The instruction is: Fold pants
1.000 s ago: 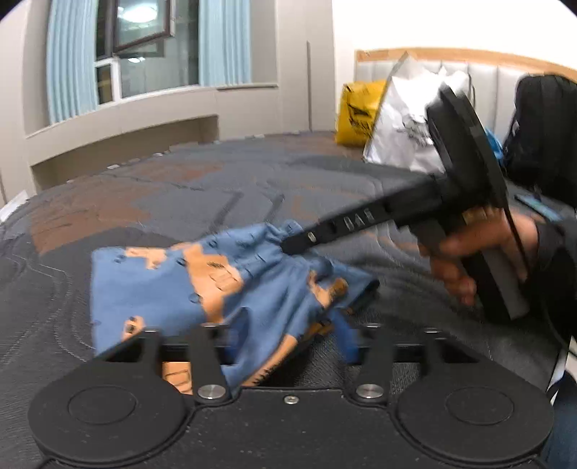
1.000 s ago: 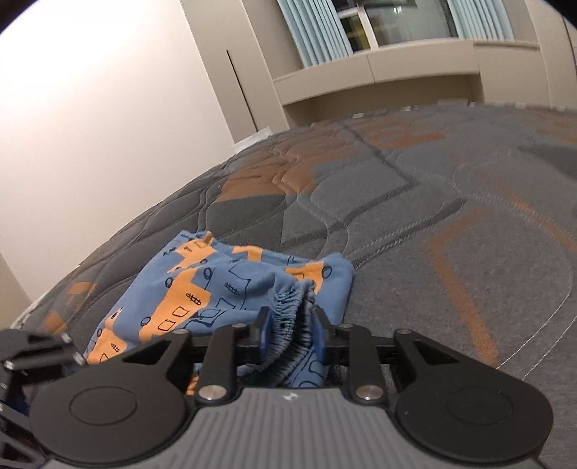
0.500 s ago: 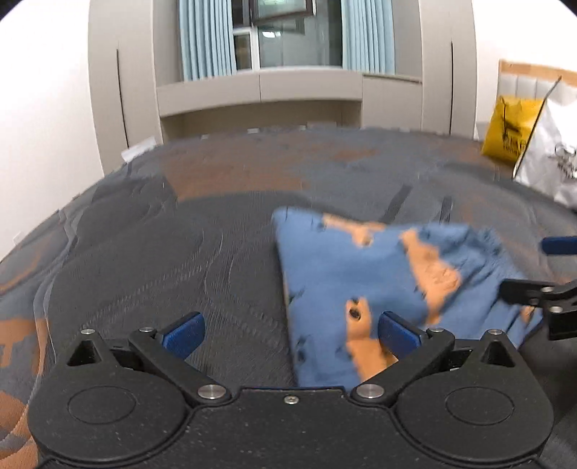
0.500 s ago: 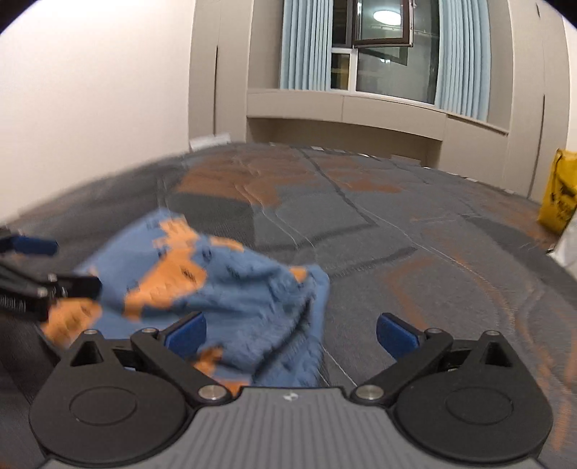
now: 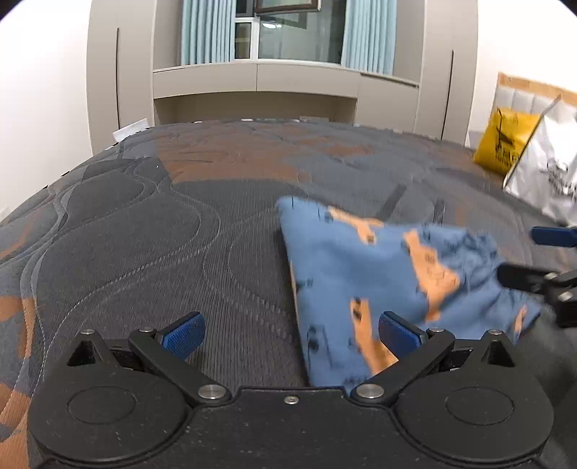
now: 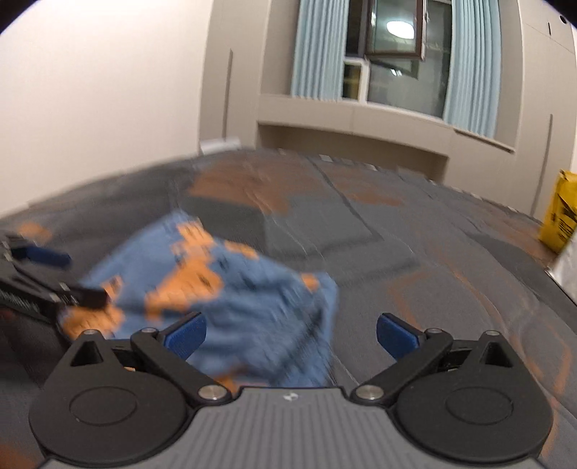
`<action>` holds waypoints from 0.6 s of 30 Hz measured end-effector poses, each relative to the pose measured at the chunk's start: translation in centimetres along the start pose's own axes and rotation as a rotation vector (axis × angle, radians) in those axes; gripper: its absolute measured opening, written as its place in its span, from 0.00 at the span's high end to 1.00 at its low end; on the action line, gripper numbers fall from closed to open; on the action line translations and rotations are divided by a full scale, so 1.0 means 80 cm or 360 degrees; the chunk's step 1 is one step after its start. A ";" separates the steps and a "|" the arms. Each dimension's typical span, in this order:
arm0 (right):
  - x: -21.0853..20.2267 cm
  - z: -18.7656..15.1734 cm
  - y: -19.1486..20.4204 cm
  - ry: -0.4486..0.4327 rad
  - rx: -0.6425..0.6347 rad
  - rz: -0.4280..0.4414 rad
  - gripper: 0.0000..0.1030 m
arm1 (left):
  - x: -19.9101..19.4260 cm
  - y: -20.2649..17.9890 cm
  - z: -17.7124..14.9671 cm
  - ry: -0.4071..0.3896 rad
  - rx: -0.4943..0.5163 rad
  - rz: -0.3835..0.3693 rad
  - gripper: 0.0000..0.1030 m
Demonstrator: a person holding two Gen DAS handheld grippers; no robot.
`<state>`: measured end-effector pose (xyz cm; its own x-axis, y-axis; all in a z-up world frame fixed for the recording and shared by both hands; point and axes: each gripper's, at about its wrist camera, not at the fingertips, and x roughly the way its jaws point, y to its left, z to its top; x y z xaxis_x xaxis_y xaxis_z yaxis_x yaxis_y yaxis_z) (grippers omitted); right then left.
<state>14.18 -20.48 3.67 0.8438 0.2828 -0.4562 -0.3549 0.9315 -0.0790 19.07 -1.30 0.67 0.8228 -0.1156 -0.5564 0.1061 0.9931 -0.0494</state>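
Small blue pants [image 5: 382, 281] with an orange print lie bunched in a folded heap on the grey and orange quilted bed [image 5: 162, 231]. My left gripper [image 5: 288, 333] stands open just short of the heap's near left edge, its right blue pad over the cloth, nothing pinched. In the right wrist view the pants [image 6: 230, 288] are blurred. My right gripper [image 6: 290, 335] is open too, its left pad above the heap's near right part. Each gripper shows at the other view's edge: the right gripper [image 5: 548, 259] at the pants' right side, the left gripper [image 6: 47, 277] at their left.
A yellow bag [image 5: 505, 144] and a white bag [image 5: 544, 173] stand at the bed's far right, by a padded headboard [image 5: 519, 93]. Beige cabinets [image 5: 252, 83] and a curtained window [image 5: 288, 32] lie beyond the bed's far edge. Bare quilt spreads left of the pants.
Both grippers were closed on the pants a second ago; both have opened wide and let go. The pants now lie loose on the bed, and both views have swung toward the window.
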 end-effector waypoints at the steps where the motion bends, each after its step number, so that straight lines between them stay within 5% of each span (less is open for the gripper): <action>1: 0.006 0.007 0.004 -0.0014 -0.0025 0.0006 0.00 | 0.002 0.000 0.006 -0.0007 -0.0013 0.0005 0.01; 7: 0.077 0.035 0.026 0.0041 -0.0168 0.0023 0.00 | 0.049 -0.004 0.035 0.0017 0.0027 0.0086 0.01; 12: 0.109 0.019 0.028 0.0109 -0.0290 -0.0149 0.00 | 0.072 0.000 0.030 0.0053 0.0050 0.0070 0.00; 18: 0.099 0.018 -0.001 0.0073 -0.0144 -0.0045 0.00 | 0.064 0.003 0.039 0.0004 0.0008 0.0057 0.01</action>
<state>21.46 -18.01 1.35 0.8353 0.2440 -0.4926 -0.3681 0.9138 -0.1715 25.07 -1.71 0.38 0.8248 -0.0800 -0.5598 0.0796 0.9965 -0.0251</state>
